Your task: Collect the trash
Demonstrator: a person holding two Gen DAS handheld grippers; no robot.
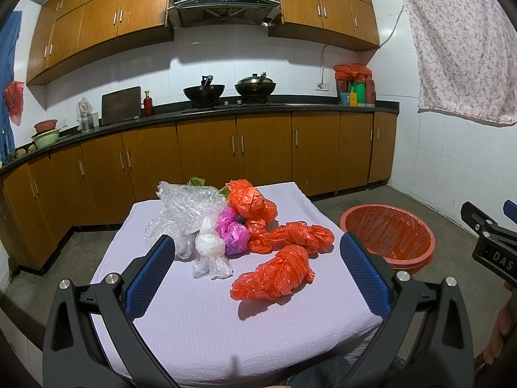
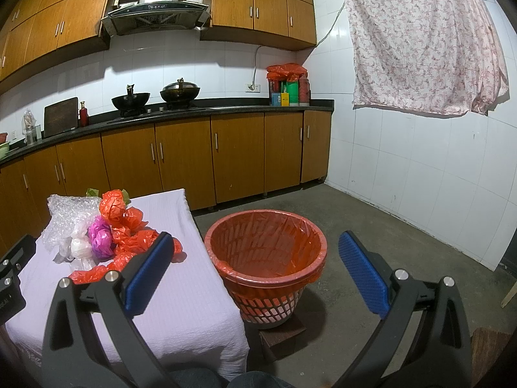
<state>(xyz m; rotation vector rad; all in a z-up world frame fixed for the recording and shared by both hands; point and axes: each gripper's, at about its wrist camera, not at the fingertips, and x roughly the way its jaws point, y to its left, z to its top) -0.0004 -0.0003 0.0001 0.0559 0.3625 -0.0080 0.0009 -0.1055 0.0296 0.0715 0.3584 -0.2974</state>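
Note:
Knotted plastic bags lie heaped on a small table with a lilac cloth (image 1: 200, 323): three orange bundles, the nearest (image 1: 274, 278), a second (image 1: 300, 236) and a third (image 1: 252, 203), a pink one (image 1: 231, 229), a white one (image 1: 210, 245) and a wad of bubble wrap (image 1: 187, 210). My left gripper (image 1: 255, 274) is open above the near half of the table, the nearest orange bundle between its blue pads without contact. My right gripper (image 2: 255, 271) is open, held over a red basket (image 2: 268, 258) lined with an orange bag, right of the table (image 2: 181, 307).
Wooden cabinets and a black counter (image 1: 258, 110) with two woks run along the back wall. A floral cloth (image 2: 420, 42) hangs on the tiled right wall. The basket stands on a brown block (image 2: 284, 333) on bare concrete floor (image 2: 387, 226). The right gripper's body (image 1: 491, 242) shows at the left view's edge.

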